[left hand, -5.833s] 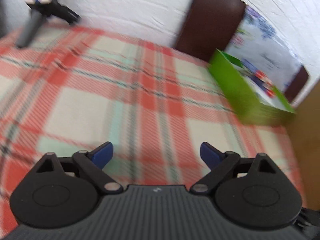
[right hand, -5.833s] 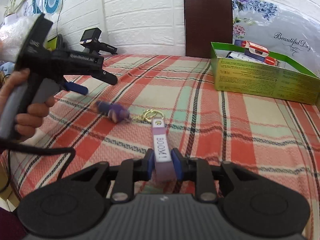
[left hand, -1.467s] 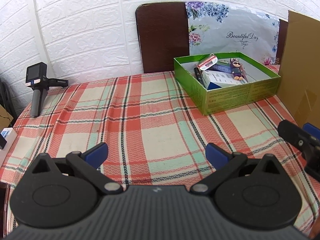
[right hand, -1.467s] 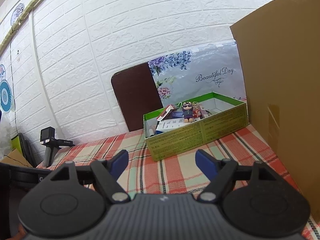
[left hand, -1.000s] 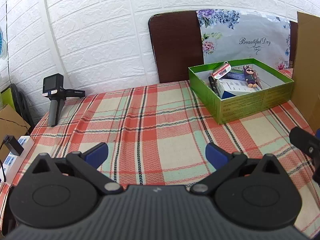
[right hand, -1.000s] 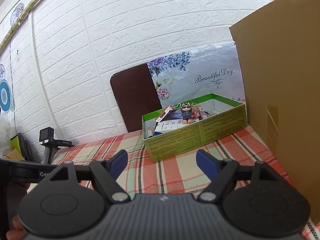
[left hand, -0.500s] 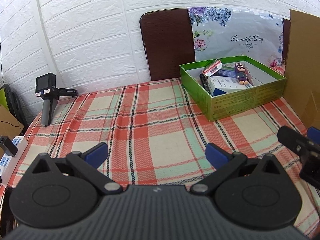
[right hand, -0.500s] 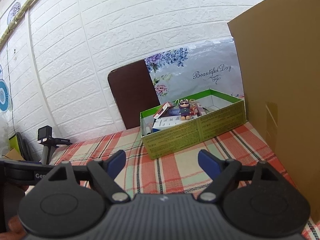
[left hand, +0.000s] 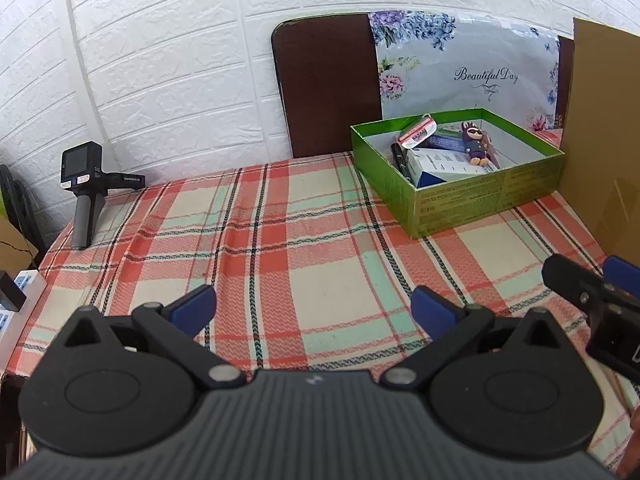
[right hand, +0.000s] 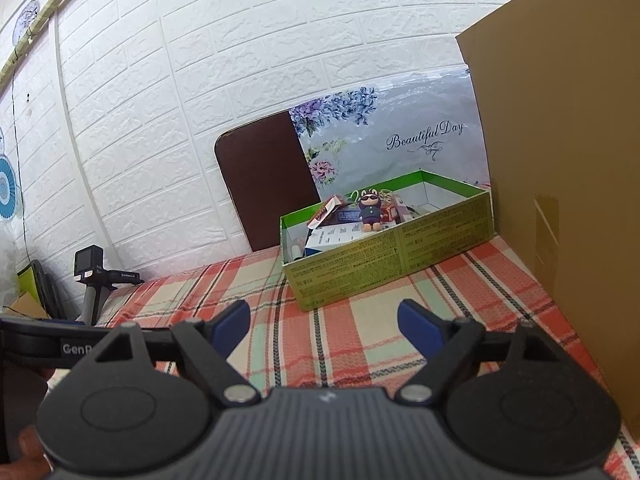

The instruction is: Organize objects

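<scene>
Green box (left hand: 480, 196): a shallow rectangular carton with bright green outer walls printed in fine text and a white lining; it stands at the far right of the tablecloth (left hand: 320, 248), just beside the cardboard sheet (right hand: 568, 184).
Box contents: a purple bear-like figurine in dark glasses (left hand: 474, 142) lies on a white and blue carton (left hand: 440, 164); a red and white packet (left hand: 418, 132) leans on the far-left wall; a black pen-like stick (left hand: 400, 158) lies along the left inner wall.
Left gripper (left hand: 312, 306): jaws spread wide over the bare cloth, blue pads apart, holding nothing.
Right gripper (right hand: 324, 322): jaws likewise wide apart and holding nothing, pointed toward the box.
Tablecloth: woven plaid in red, cream and mint with dark lines, slightly wrinkled at the left.
Cardboard sheet: plain brown, flat, upright.
Chair back (left hand: 328, 84): dark brown, rounded corners, against a white embossed brick wall (left hand: 180, 60).
Floral bag (left hand: 464, 72): glossy, lettered "Beautiful Day".
Handheld camera (left hand: 86, 192): black with a grey grip, upright at the far-left corner.
</scene>
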